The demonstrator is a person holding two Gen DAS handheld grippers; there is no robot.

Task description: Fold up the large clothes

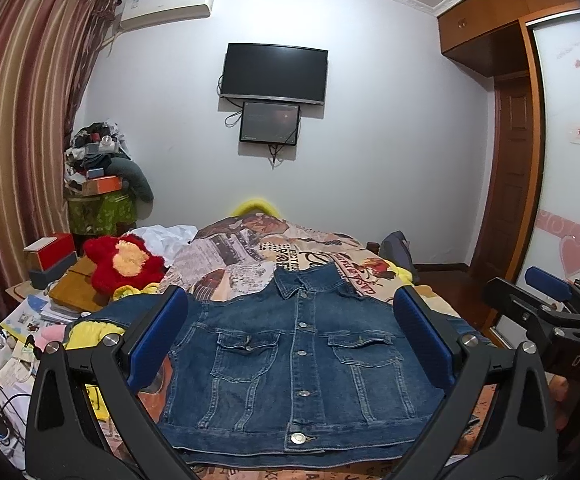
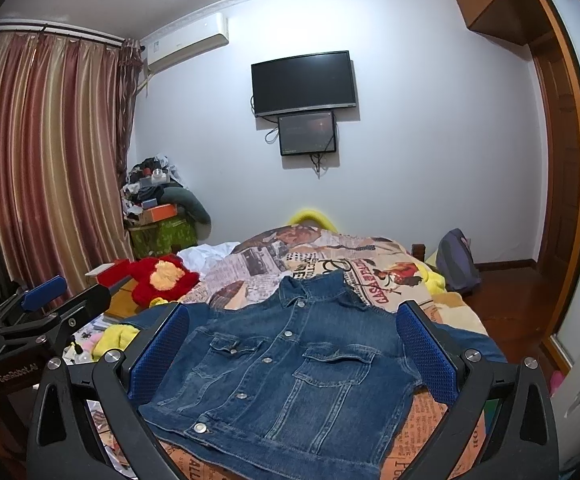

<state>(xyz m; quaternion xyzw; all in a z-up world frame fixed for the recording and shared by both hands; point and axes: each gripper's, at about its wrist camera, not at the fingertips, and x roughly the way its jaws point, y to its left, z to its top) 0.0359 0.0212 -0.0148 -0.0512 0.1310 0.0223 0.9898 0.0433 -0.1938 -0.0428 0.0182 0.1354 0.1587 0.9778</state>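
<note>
1. Denim jacket is laid flat, front up, buttoned, on the printed bedspread of the bed. Collar is pointed away from both cams, twd the far wall; hem is nearest the cams. Long axis collar-to-hem runs approx. along the bed length.
2. Sleeves: one is seen spread out to the left over a yellow fabric; the other is extended to the right, partly hidden behind the finger.
3. Left gripper: fingers held wide apart, nothing gripped; it is held above the hem end, body of jacket framed between the blue pads.
4. Right gripper: likewise spread wide, nothing held, above the hem end; jacket seen slightly skewed in its view.
5. Edges: hem lies near the bed's near edge. Bare bedspread is seen beyond the collar.
6. Obstructions: red plush toy and books/boxes clutter crowd the left side, near the left sleeve. Right side: bed edge, then wood floor, with a bag beside the bed.
</note>
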